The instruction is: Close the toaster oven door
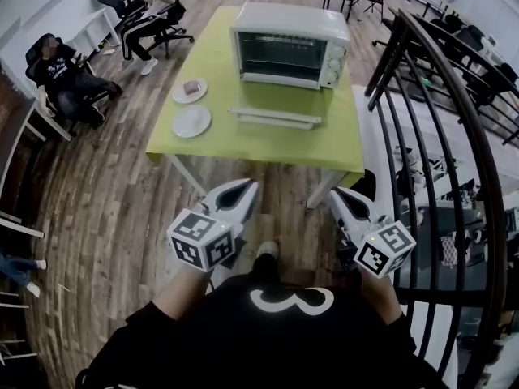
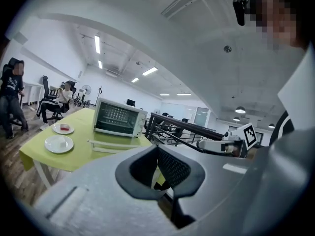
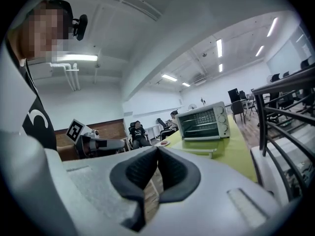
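While both claws hang short of the green surface [image 1: 243, 148], the toaster oven [image 1: 289, 45] stands on its far half, well apart from them. Its door [image 1: 276, 118] is dropped open and lies level in front of it. The left claw [image 1: 241, 191] has its jaws clenched together on nothing, and the right claw [image 1: 347, 199] is likewise pressed closed and empty. Each points toward the surface's near edge. Two white plates sit left of the oven: the farther plate [image 1: 190, 91] carries a small pinkish piece, and the nearer plate [image 1: 191, 121] lies near the door's left end. A dark railing [image 1: 454, 128] curves along the right. One seated person [image 1: 69, 75] and another seated person [image 1: 150, 10] occupy chairs at the far left.
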`<state>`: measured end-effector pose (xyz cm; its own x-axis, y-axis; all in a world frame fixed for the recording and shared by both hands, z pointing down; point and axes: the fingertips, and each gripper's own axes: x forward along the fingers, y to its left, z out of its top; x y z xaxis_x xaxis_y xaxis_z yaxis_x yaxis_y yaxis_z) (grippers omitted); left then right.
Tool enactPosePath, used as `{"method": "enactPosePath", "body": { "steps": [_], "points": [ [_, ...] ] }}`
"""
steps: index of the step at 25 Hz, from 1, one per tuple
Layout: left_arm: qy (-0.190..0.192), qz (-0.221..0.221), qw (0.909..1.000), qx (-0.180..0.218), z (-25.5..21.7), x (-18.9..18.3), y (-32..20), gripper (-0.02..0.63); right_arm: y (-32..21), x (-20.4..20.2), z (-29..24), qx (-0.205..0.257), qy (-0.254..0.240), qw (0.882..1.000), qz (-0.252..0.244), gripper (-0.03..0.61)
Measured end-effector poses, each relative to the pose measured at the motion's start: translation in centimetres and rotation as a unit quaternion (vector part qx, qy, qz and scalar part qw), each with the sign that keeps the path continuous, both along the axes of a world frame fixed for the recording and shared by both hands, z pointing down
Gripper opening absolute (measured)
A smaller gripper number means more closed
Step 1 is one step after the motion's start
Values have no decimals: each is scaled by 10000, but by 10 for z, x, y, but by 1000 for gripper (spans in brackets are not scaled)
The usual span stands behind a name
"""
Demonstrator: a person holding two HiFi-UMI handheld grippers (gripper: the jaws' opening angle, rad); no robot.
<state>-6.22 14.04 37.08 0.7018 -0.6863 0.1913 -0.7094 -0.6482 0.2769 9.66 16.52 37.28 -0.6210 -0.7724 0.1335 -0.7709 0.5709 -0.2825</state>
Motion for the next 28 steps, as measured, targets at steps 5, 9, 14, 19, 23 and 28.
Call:
{"method": "enactPosePath", "body": {
  "steps": [5, 9, 14, 19, 23, 28],
  "points": [
    [-126, 31, 9997, -200, 17, -9, -99, 11, -96, -4, 10, -172, 61, 9998, 87, 3],
    [-274, 17, 9991, -338, 38, -19, -159, 10, -153, -7, 23, -313, 144, 9993, 161, 3],
    [-252, -52, 9984, -504, 59, -36, -209, 11, -196, -6, 44, -534, 294, 9974, 385, 3],
    [-351, -214, 9971, -633, 86, -49, -239, 11, -216, 7, 70, -774, 437, 9942, 614, 3],
    [-513, -290, 9954, -758, 108, -54, -250, 12, -223, 14, 96, -1022, 538, 9914, 619, 3],
    [-747, -275, 9922, -962, 134, -57, -265, 14, -241, 20, 126, -1287, 559, 9883, 597, 3]
  ]
}}
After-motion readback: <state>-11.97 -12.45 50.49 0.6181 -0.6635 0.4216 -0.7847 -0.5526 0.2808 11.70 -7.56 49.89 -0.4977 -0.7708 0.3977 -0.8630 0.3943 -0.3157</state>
